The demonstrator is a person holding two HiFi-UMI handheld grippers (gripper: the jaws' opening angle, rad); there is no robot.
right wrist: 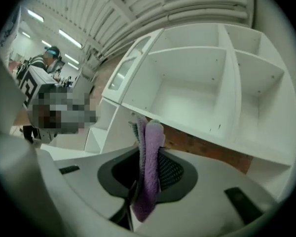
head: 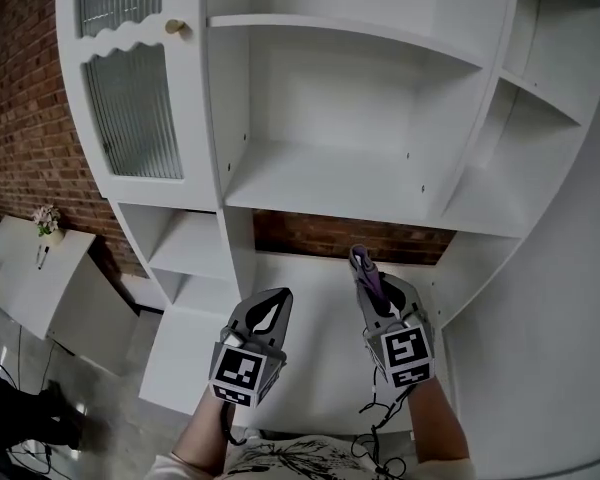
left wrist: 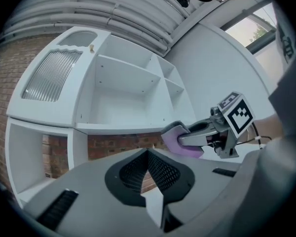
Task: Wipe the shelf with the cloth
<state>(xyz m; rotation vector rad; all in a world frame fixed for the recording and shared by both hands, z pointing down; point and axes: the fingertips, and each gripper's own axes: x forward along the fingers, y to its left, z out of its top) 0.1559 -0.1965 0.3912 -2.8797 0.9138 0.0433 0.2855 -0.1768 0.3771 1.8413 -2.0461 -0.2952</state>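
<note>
A white shelf unit [head: 330, 178] fills the head view, with a wide middle shelf and a lower shelf [head: 310, 308] in front of a brick back. My right gripper [head: 365, 268] is shut on a folded purple cloth [head: 364, 266], held upright above the lower shelf; the cloth [right wrist: 149, 167] stands pinched between the jaws, and it shows as the cloth [left wrist: 180, 141] in the left gripper view. My left gripper [head: 273, 309] hovers beside it, to the left, shut with nothing in it.
A ribbed glass door [head: 130, 98] with a round knob [head: 174, 27] closes the upper left compartment. Small side shelves [head: 540, 98] run down the right. A white table [head: 30, 268] with a small plant stands at the left, by a brick wall.
</note>
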